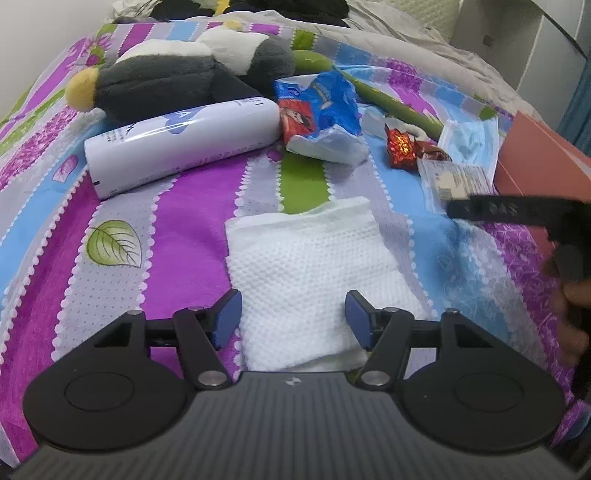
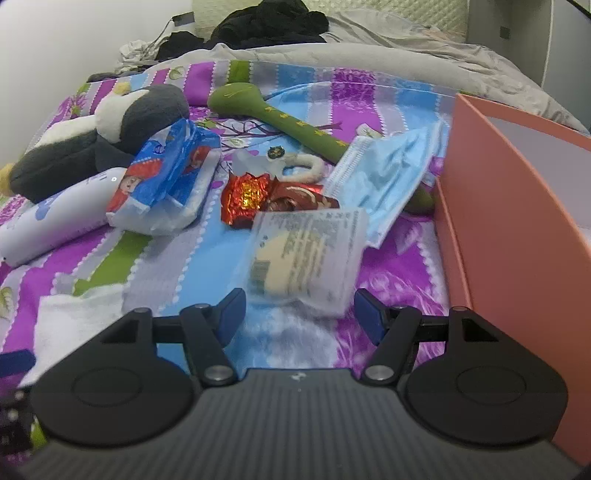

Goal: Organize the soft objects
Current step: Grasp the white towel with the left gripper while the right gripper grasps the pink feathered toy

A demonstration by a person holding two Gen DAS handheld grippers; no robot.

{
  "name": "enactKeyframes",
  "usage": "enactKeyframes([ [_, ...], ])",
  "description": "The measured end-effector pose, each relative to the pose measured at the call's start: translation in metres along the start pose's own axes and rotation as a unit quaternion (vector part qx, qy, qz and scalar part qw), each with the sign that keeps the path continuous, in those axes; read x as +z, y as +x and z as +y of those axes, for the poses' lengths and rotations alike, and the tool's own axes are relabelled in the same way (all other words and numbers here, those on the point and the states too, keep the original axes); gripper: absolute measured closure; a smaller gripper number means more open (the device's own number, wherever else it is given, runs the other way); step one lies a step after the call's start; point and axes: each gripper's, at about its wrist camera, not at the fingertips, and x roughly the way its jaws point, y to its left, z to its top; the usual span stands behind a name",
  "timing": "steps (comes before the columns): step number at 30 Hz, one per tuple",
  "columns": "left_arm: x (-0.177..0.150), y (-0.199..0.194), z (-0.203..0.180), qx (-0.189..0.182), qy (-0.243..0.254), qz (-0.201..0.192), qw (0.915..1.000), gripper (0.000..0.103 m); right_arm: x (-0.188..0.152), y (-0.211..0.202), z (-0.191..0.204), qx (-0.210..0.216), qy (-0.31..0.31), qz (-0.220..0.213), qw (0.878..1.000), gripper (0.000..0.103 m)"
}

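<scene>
A folded white paper towel (image 1: 314,266) lies on the striped bedspread, its near end between the fingers of my open left gripper (image 1: 293,317). My open right gripper (image 2: 299,314) hovers just before a clear packet with a beige pad inside (image 2: 306,254); the packet also shows in the left wrist view (image 1: 454,181). A grey and white plush penguin (image 1: 173,77), a blue tissue pack (image 1: 317,107), a blue face mask (image 2: 384,177), a green plush stick (image 2: 291,122) and a white tube (image 1: 177,144) lie further back.
A salmon-pink box (image 2: 517,229) stands open at the right. Red foil wrappers (image 2: 247,199) lie in the middle. A grey duvet (image 2: 369,48) and dark clothes (image 2: 273,22) are at the bed's far end. The right gripper's finger (image 1: 498,210) reaches in from the right.
</scene>
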Motion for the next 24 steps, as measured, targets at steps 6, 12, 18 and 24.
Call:
enactKeyframes([
  [6, -0.001, 0.001, 0.0, -0.001, 0.005, -0.002, 1.0, 0.039, 0.005, 0.013, 0.006, 0.005, -0.015, 0.0, 1.0, 0.036],
  [12, -0.002, 0.002, -0.006, -0.002, 0.017, -0.003, 0.9999, 0.055, -0.002, 0.003, 0.005, 0.017, -0.013, 0.006, 1.0, 0.036],
  [18, -0.002, 0.001, -0.011, -0.01, 0.015, -0.006, 0.9998, 0.079, -0.016, -0.031, -0.006, 0.041, -0.005, 0.018, 0.999, 0.036],
  [24, -0.002, -0.003, -0.012, -0.014, 0.007, -0.012, 0.9998, 0.09, -0.036, -0.074, -0.01, 0.094, -0.009, 0.035, 0.995, 0.036],
])
